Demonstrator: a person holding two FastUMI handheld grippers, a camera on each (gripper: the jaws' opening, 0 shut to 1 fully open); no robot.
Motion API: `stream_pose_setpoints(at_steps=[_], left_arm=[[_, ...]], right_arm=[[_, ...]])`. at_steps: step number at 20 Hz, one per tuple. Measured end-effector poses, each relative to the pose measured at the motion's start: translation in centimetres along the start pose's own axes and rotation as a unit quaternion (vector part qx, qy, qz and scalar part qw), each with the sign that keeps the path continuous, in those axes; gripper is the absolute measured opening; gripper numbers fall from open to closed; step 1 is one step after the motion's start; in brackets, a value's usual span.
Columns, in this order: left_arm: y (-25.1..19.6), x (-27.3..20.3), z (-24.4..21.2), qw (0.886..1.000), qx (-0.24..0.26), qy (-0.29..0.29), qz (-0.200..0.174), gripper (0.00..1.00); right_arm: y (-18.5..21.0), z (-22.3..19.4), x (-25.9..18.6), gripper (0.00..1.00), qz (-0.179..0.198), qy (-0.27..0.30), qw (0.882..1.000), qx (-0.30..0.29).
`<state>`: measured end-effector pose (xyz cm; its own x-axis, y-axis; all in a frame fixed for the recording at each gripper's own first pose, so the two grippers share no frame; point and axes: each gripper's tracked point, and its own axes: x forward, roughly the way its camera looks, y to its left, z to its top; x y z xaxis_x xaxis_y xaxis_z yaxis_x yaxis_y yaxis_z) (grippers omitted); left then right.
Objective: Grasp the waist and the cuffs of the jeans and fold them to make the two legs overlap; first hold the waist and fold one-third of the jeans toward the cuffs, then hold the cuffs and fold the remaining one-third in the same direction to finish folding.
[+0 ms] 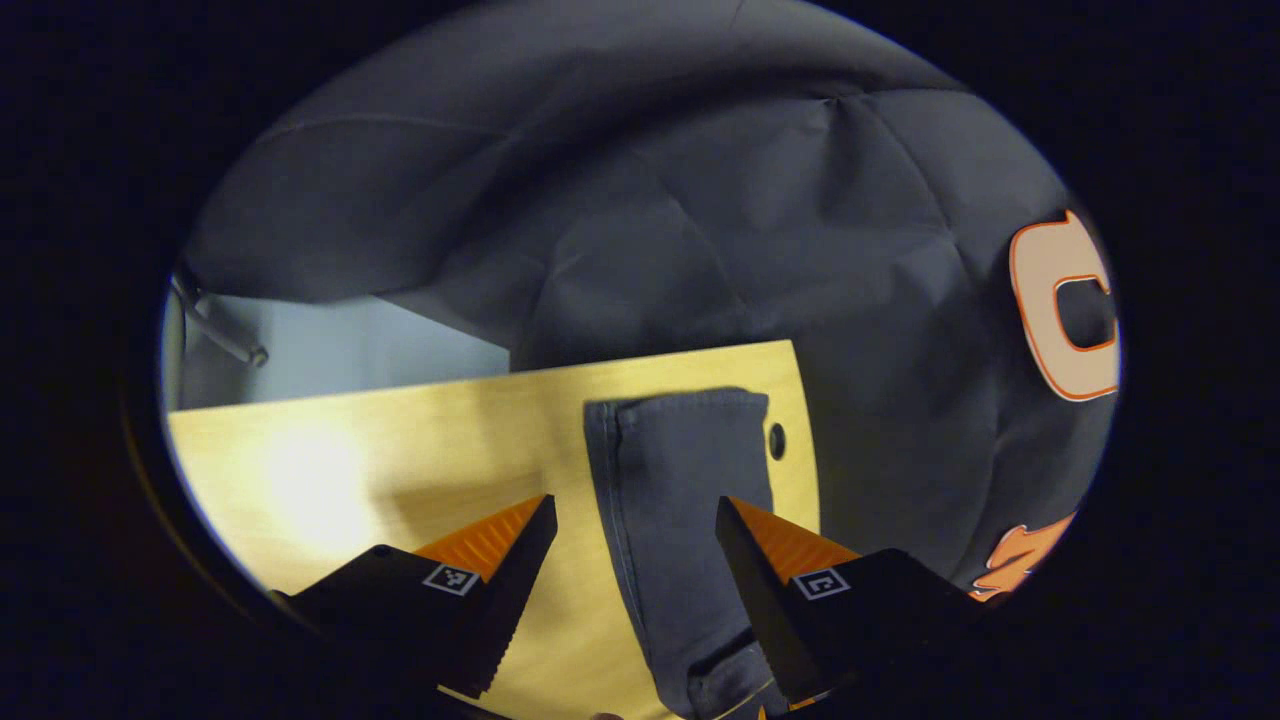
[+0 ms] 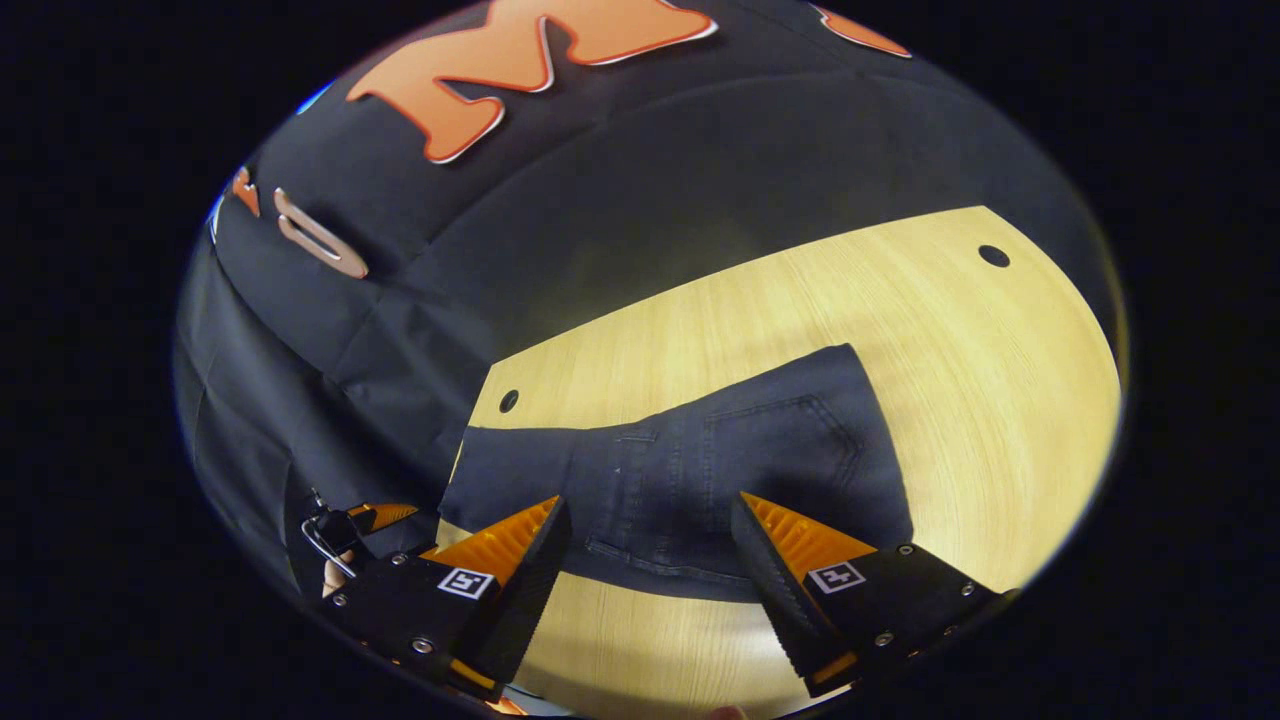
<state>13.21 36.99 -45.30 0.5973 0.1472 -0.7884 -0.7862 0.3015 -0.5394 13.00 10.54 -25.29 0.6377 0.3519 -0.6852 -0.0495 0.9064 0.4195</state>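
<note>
Dark jeans (image 2: 700,480) are seen lying flat on the wooden tabletop (image 2: 980,400), no readable label being visible, while the left claw (image 1: 635,520) and right claw (image 2: 650,520) are held released above them.

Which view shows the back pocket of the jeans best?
The right gripper view: the back pocket lies flat and whole on the jeans, stitching clear. The left gripper view shows one long leg, no pocket.

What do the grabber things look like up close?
Each gripper, the left gripper and the right gripper, has two wedge-shaped fingers with ridged, saw-toothed inner faces. Behind each finger sits a black block carrying a small square black-and-white marker. The right gripper's blocks show little screws.
</note>
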Motion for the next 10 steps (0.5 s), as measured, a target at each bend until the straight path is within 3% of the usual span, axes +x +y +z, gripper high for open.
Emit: stream_pose_setpoints(at_steps=[3,6,10], left_arm=[[-0.5,2.4,-1.8,1.000,0.007,0.028,0.010,0.98],[0.7,3.8,-2.7,0.998,0.020,0.040,0.054,0.97],[-2.6,6.5,-3.3,0.999,0.006,0.054,-0.006,0.90]], right_arm=[[-1.4,-0.4,0.5,0.98,-0.003,0.010,1.000,0.019],[-1.9,-0.9,1.0,0.99,-0.006,0.021,0.999,0.028],[-2.1,-1.2,1.2,0.99,-0.007,0.026,0.999,0.035]])
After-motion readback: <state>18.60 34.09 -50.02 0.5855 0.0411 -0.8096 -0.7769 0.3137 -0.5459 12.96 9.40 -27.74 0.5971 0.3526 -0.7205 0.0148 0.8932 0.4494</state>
